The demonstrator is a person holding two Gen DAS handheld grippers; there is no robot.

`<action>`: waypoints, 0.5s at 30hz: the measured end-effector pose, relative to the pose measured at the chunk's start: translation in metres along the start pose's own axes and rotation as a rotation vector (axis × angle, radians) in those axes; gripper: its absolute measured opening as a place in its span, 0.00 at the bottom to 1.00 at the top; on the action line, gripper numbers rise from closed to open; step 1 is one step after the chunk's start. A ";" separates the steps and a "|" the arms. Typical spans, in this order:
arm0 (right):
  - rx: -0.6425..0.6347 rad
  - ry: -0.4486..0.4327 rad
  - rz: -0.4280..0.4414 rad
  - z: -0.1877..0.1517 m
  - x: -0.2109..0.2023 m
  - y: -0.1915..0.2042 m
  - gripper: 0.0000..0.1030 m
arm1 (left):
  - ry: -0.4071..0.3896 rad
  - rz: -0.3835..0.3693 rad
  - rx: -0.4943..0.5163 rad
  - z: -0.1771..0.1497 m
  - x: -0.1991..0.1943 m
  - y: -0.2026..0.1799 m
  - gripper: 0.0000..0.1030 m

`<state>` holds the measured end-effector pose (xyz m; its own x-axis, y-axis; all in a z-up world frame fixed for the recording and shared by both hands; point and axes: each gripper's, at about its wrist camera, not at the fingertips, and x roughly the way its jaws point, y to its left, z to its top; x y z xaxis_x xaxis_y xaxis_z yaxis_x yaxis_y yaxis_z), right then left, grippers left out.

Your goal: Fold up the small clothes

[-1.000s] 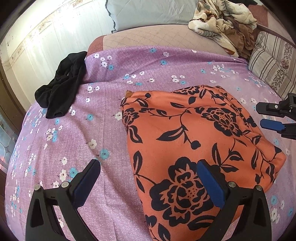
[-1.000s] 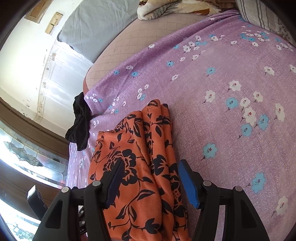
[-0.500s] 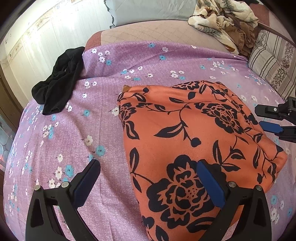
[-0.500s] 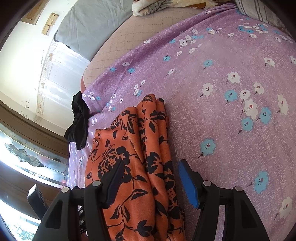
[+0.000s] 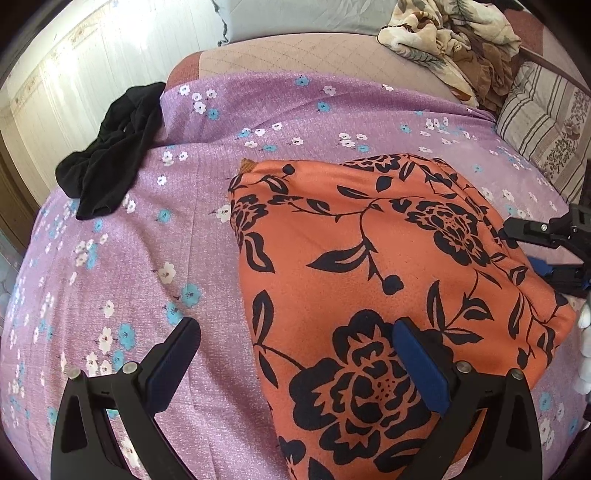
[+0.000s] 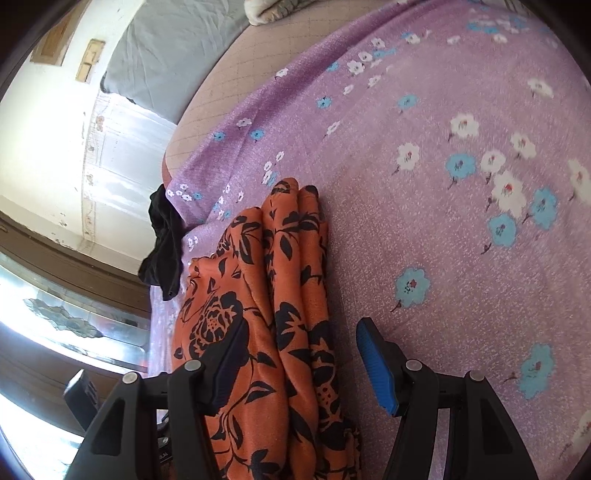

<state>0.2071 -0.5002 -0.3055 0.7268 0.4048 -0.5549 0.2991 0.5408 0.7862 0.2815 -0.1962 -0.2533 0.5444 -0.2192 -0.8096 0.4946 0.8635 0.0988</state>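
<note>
An orange garment with black flowers lies folded on the purple flowered bedspread. My left gripper hangs open just above it; the cloth's left edge runs between the fingers, untouched by the pads. At the garment's right edge my right gripper shows. In the right wrist view the right gripper stands open and low over the stacked folds of the garment. One finger is over the cloth and the blue pad is beside it, apart.
A crumpled black garment lies at the bed's far left edge. A grey pillow, a heap of beige floral fabric and a striped cushion line the far side. A wall and window bound the left.
My right gripper has sunk closer to the garment's folded edge and rolled a little. The left gripper has stayed about where it was. Both stay open.
</note>
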 end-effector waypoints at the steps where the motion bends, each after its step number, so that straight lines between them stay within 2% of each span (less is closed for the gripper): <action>1: 0.023 0.013 0.019 0.001 0.004 -0.006 0.62 | 0.008 -0.018 -0.013 0.000 0.001 0.002 1.00; 6: 0.013 0.033 0.114 0.005 0.012 -0.008 0.66 | 0.067 -0.164 -0.128 0.001 0.015 0.020 1.00; 13: -0.115 0.083 0.090 -0.012 0.034 0.021 0.67 | 0.127 -0.363 -0.250 -0.003 0.027 0.025 1.00; 14: -0.133 0.086 0.083 -0.015 0.036 0.025 0.67 | 0.134 -0.386 -0.258 -0.003 0.027 0.022 1.00; 15: -0.151 0.090 0.074 -0.018 0.038 0.029 0.67 | 0.130 -0.377 -0.262 -0.004 0.027 0.019 1.00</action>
<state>0.2327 -0.4560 -0.3088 0.6834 0.5080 -0.5243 0.1459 0.6087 0.7799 0.3029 -0.1835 -0.2754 0.2624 -0.4947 -0.8285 0.4450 0.8239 -0.3510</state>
